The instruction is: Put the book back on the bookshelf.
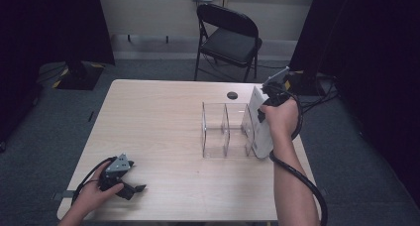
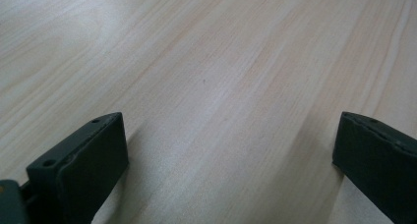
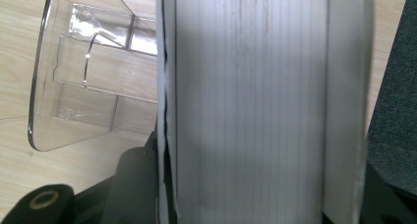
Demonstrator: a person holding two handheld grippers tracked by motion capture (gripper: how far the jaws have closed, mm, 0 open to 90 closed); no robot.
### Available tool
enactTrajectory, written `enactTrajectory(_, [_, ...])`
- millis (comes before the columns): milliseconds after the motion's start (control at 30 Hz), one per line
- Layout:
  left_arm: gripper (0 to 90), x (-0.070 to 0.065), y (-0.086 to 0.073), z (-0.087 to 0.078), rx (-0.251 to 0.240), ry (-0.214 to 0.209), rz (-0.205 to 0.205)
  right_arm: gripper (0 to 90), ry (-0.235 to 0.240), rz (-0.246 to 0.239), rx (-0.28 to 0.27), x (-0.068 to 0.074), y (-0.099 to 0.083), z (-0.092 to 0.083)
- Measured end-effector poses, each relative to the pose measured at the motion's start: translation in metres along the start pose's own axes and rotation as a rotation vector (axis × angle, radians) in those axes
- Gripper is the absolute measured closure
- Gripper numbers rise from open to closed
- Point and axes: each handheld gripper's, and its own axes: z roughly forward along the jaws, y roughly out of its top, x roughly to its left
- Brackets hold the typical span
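Right gripper [image 1: 262,118] is clamped on a white book [image 1: 259,129], held upright at the right end of the clear rack [image 1: 223,132] on the bench [image 1: 163,117]. In the right gripper view the book [image 3: 251,101] shows its page edges, packed tight between the two black jaws, one at its left, one at its right, both pressed against the covers. The clear rack [image 3: 83,81] sits just left of the book there, dividers visible. From the high view the rack has upright see-through dividers making slots; the book stands against the rightmost part, though whether it is inside the last slot or just beside it I can't tell. The hand wraps the gripper from above and the cable loops down along the forearm.

Left gripper [image 1: 130,188] rests low on the near-left part of the bench, well apart from the rack, jaws spread wide with nothing between them (bare wood between them in the left gripper view [image 2: 231,155]).

Behind the bench stands a black folding chair [image 1: 229,37].
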Motion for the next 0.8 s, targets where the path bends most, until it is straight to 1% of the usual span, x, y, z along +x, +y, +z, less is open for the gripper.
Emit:
enactTrajectory(100, [0.0,0.000,0.000,0.000,0.000,0.000,0.000,50.6,0.008,-0.002,0.001,-0.001,-0.001,-0.001])
enactTrajectory(133, [0.0,0.000,0.000,0.000,0.000,0.000,0.000,50.1,0.008,0.005,-0.007,-0.001,-0.001,-0.002])
enactTrajectory(167, [0.0,0.000,0.000,0.000,0.000,0.000,0.001,49.5,0.006,0.002,-0.011,-0.001,-0.001,-0.003])
enactTrajectory(233, [0.0,0.000,0.000,0.000,-0.007,0.002,-0.001,48.0,0.013,0.008,-0.021,-0.002,-0.003,-0.005])
enactTrajectory(300, [0.0,0.000,0.000,0.001,-0.010,0.001,-0.002,45.6,0.018,0.007,-0.028,-0.003,-0.004,-0.008])
enactTrajectory(333, [0.0,0.000,0.000,0.001,-0.010,0.001,-0.002,42.6,0.022,0.013,-0.038,-0.002,-0.005,-0.009])
enactTrajectory(367, [0.0,0.000,0.000,0.001,-0.010,0.001,-0.002,40.8,0.022,0.008,-0.040,-0.002,-0.005,-0.011])
enactTrajectory(400, [0.0,0.000,0.000,0.000,0.001,0.000,0.000,39.6,0.023,0.009,-0.039,-0.001,-0.006,-0.012])
enactTrajectory(433, [0.0,0.000,0.000,0.001,-0.010,0.001,-0.002,38.8,0.023,0.009,-0.047,0.000,-0.007,-0.012])
enactTrajectory(500, [0.0,0.000,0.000,0.001,-0.009,0.002,-0.001,36.7,0.023,0.011,-0.049,0.001,-0.010,-0.013])
enactTrajectory(600, [0.0,0.000,0.000,0.001,-0.010,0.002,-0.001,36.2,0.042,0.015,-0.055,0.000,-0.014,-0.014])
enactTrajectory(800, [0.0,0.000,-0.001,0.001,-0.010,0.003,-0.002,32.8,0.054,0.017,-0.073,-0.001,-0.023,-0.014])
